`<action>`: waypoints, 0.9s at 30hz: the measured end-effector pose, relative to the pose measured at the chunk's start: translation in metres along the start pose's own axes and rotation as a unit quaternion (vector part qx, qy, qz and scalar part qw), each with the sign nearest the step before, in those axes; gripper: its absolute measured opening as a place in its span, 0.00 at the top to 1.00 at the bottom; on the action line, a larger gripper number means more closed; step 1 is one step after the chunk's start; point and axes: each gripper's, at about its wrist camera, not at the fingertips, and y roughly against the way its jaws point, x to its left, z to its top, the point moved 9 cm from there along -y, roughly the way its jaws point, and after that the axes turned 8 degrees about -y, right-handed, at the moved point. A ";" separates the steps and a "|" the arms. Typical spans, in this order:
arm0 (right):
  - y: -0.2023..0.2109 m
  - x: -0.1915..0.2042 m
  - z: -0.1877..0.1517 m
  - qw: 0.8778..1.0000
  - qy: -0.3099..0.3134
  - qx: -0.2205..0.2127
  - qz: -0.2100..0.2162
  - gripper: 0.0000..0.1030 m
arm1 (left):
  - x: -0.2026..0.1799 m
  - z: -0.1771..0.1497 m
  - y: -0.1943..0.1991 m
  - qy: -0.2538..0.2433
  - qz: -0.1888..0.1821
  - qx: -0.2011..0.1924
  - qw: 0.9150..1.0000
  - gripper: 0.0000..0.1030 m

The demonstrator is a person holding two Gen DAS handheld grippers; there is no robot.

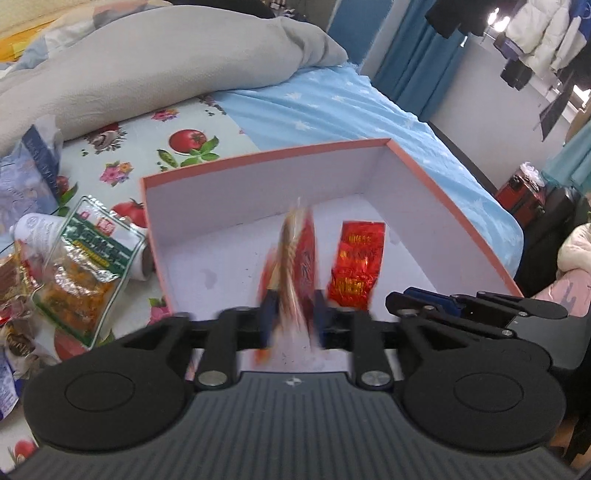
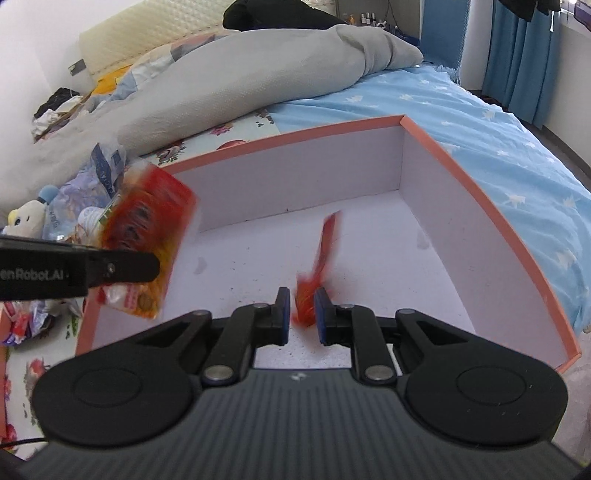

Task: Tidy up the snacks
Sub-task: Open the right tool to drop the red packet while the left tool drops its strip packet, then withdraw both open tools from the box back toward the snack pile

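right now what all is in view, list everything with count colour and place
box: 1, white inside, orange rim, on the bed
red sachet: 1, over the box floor, in the right gripper
red-orange packet: 1, over the box's left edge, in the left gripper
green-label packet: 1, clear with orange filling, left of box
white tube: 1, beside that packet
grey blanket: 1, behind box
blue sheet: 1, white stars, right of blanket
left gripper: shut on packet
right gripper: shut on sachet

home bedroom | bed, grey duvet, hanging clothes
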 end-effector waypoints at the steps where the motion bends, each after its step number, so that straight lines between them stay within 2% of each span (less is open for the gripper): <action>1: 0.002 0.001 0.001 1.000 -0.001 -0.002 0.002 0.71 | 0.002 0.001 0.006 0.002 0.004 -0.009 1.000 0.48; 2: 0.005 0.002 0.002 1.000 -0.002 -0.006 0.004 0.63 | 0.001 0.002 0.012 0.002 0.004 -0.017 1.000 0.46; 3: 0.009 0.004 0.003 1.000 -0.004 -0.012 0.007 0.63 | 0.001 0.003 0.019 0.001 0.004 -0.024 1.000 0.46; 17: 0.101 0.045 0.025 0.993 0.003 -0.110 0.036 0.63 | 0.001 0.004 0.131 -0.013 0.023 -0.112 0.993 0.46; 27: 0.154 0.085 0.014 0.985 0.016 -0.156 0.066 0.63 | 0.012 -0.024 0.212 -0.008 0.045 -0.162 0.986 0.46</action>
